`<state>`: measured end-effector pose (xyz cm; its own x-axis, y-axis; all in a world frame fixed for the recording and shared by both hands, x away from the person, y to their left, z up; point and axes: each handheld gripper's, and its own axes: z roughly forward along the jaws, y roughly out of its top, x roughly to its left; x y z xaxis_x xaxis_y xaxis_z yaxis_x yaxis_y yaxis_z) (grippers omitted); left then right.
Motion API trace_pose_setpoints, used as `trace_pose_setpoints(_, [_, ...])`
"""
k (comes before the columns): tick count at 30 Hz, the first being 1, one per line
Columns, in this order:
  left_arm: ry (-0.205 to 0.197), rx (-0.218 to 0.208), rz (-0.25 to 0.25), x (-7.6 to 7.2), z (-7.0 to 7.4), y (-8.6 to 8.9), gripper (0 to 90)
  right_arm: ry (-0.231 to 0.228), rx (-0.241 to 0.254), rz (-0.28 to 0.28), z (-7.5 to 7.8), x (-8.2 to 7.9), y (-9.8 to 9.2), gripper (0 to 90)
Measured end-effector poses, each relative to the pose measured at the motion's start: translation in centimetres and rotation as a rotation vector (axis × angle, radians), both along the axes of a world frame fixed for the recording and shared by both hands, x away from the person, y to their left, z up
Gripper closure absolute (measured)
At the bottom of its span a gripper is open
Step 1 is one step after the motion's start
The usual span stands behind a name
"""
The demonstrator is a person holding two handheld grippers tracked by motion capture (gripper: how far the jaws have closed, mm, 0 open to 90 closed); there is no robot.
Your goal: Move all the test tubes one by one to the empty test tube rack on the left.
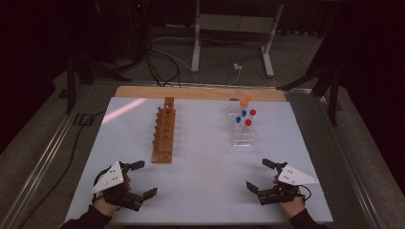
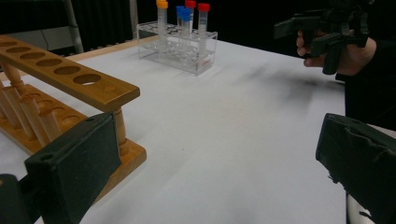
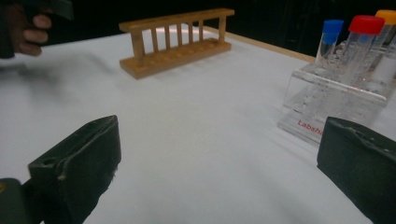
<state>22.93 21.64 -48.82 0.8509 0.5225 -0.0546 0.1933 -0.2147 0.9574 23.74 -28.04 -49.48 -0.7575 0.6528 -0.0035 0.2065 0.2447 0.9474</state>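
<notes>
Two hand-held grippers rest low over the near edge of a white table [image 1: 200, 143], each with its black jaws spread wide and nothing between them; the left gripper [image 1: 143, 179] sits at the near left corner, the right gripper [image 1: 260, 174] at the near right, well apart from each other with bare tabletop between. Just beyond the left gripper stands a wooden rack [image 1: 164, 136], its near end close to that gripper's upper jaw; in the left gripper view the wooden rack [image 2: 60, 93] runs away to the left, a top rail pierced by a row of round holes, carried on turned posts above a flat base, all holes vacant. Farther off, ahead of the right gripper, stands a clear plastic rack [image 1: 241, 133] holding capped tubes [image 1: 246, 117] upright; in the right gripper view the clear plastic rack [image 3: 336, 100] sits just beyond the right-hand jaw, red lettering on its front wall, with blue, red and orange caps showing on the tubes [image 3: 359, 39]. Nothing lies between either gripper and the rack nearest it; the two racks stand well apart, side by side across the middle of the table; dark floor, cables and a desk frame lie beyond the far edge.
</notes>
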Motion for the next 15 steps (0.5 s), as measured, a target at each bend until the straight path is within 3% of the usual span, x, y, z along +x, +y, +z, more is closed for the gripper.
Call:
trace_pose_setpoints(4, [-0.004, -0.005, 0.007, -0.01, 0.06, 0.01, 0.6, -0.013, -0.037, 0.009, 0.02, -0.22, 0.33, 0.0])
trace_pose_setpoints(8, [-0.016, -0.002, 0.018, -0.04, 0.17, 0.05, 0.6, 0.004, -0.055, 0.017, 0.16, -0.42, 0.57, 0.0])
trace_pose_setpoints(15, [-0.014, 0.001, 0.016, -0.03, 0.17, -0.01, 0.6, 0.043, -0.039, -0.001, 0.94, -0.64, 0.72, 0.0])
